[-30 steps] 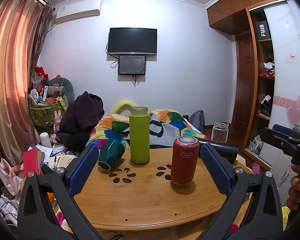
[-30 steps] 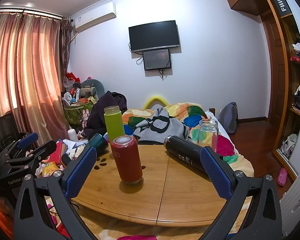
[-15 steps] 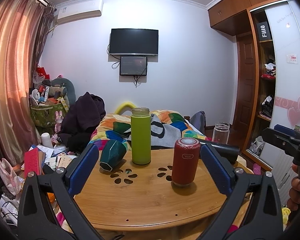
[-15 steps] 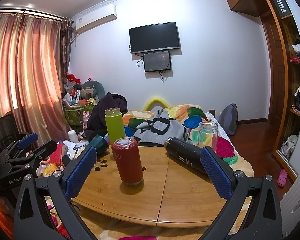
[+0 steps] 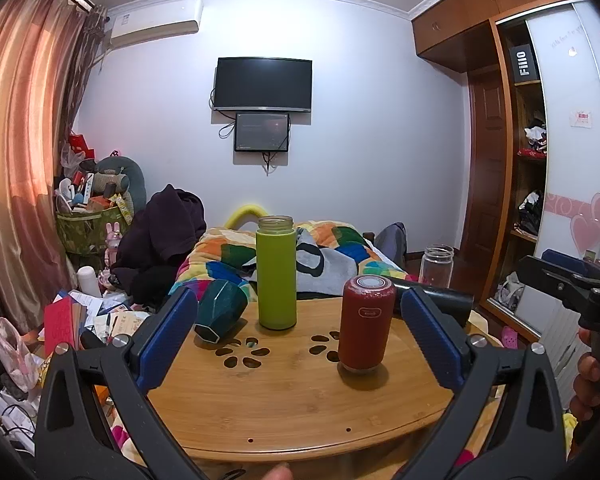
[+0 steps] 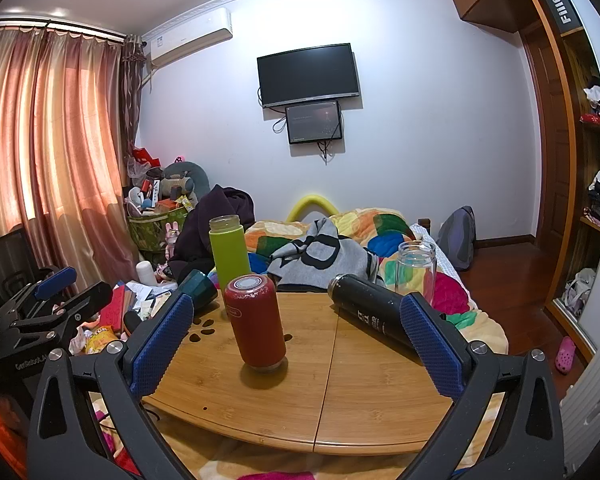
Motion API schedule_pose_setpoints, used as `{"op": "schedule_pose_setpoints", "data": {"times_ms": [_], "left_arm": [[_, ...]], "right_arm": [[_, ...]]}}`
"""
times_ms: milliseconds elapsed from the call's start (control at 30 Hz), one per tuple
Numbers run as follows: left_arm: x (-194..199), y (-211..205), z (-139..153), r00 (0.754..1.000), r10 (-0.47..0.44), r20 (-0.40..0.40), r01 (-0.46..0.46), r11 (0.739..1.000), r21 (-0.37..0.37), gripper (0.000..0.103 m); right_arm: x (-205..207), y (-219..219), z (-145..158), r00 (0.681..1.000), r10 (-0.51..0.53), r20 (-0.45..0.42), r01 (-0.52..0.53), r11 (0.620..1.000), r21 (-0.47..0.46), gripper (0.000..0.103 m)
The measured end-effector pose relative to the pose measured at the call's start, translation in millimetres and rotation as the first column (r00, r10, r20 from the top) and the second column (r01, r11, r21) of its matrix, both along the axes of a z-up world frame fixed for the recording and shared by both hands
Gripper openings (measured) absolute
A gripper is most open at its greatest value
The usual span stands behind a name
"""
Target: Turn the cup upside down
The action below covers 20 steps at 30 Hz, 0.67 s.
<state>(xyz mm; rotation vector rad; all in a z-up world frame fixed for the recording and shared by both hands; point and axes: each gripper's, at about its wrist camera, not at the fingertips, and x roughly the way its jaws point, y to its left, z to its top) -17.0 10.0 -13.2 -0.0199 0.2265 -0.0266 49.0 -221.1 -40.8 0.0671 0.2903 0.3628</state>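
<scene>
Wooden table (image 5: 284,396) unchanged, red cup (image 5: 365,322) still upright, both grippers (image 5: 298,328) (image 6: 296,340) still wide, empty.

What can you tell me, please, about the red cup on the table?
The red cup is a rounded cylinder with a speckled matte red body, a small oval logo badge on its side and a pale ringed disc at the top. It stands upright on the wooden table, beside the flower-shaped cutouts, right of the green bottle and in front of the lying black flask. Nothing but the table touches it; both grippers are open and clear of it.
</scene>
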Motion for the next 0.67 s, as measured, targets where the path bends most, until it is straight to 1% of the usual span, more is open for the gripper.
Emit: {"op": "schedule_pose_setpoints", "data": {"times_ms": [300,667], "left_arm": [[-0.1,-0.5,-0.3,1.0,-0.001,-0.003,0.001,1.0,0.001,0.103],[1.1,2.0,0.4,1.0,-0.016,-0.015,0.016,1.0,-0.018,0.103]], "right_arm": [[-0.4,-0.6,0.0,1.0,0.002,0.0,-0.002,1.0,0.001,0.103],[-1.5,1.0,-1.4,1.0,0.002,-0.007,-0.002,1.0,-0.001,0.103]]}}
